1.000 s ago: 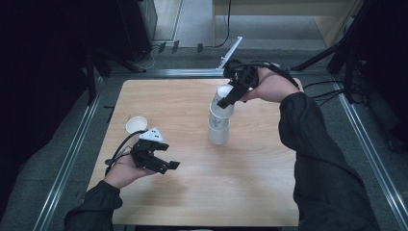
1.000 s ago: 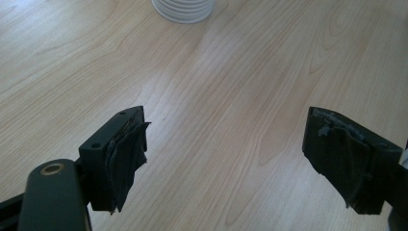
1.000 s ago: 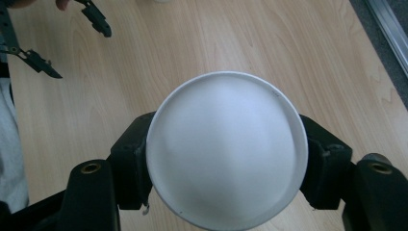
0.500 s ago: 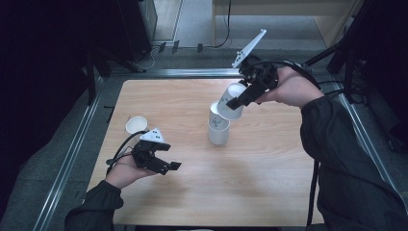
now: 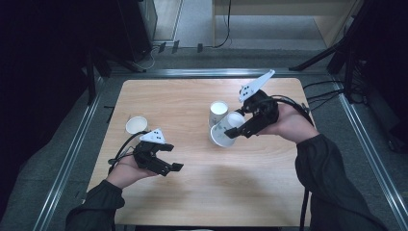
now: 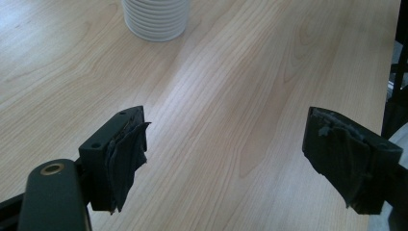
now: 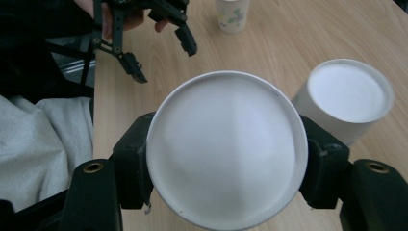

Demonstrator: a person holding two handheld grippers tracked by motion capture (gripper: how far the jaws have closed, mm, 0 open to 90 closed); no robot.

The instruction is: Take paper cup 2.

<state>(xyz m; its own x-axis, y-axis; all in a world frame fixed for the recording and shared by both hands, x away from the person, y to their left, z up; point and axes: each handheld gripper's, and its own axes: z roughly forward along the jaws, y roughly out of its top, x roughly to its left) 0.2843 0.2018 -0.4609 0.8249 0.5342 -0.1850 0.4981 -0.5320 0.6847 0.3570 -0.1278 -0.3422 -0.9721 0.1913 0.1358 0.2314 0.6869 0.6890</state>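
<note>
Wooden table point(image 5: 202, 192), bearing all items. Stack of white cups point(image 5: 218, 112), upside down, mid-table. Single white cup point(image 5: 226, 130), tilted just beside the stack, pinched between the right gripper point(image 5: 239, 132) jaws, which have just been closing. Left gripper point(image 5: 169, 166), well left of stack, jaws spread, empty. Small cup point(image 5: 136, 124), far left of stack.

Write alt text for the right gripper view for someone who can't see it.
The right gripper clamps an upside-down white paper cup between its two black jaws, the cup's round base facing the camera. Beside it on the wooden table stands a stack of white cups; farther off are the left gripper and a small printed cup.
</note>
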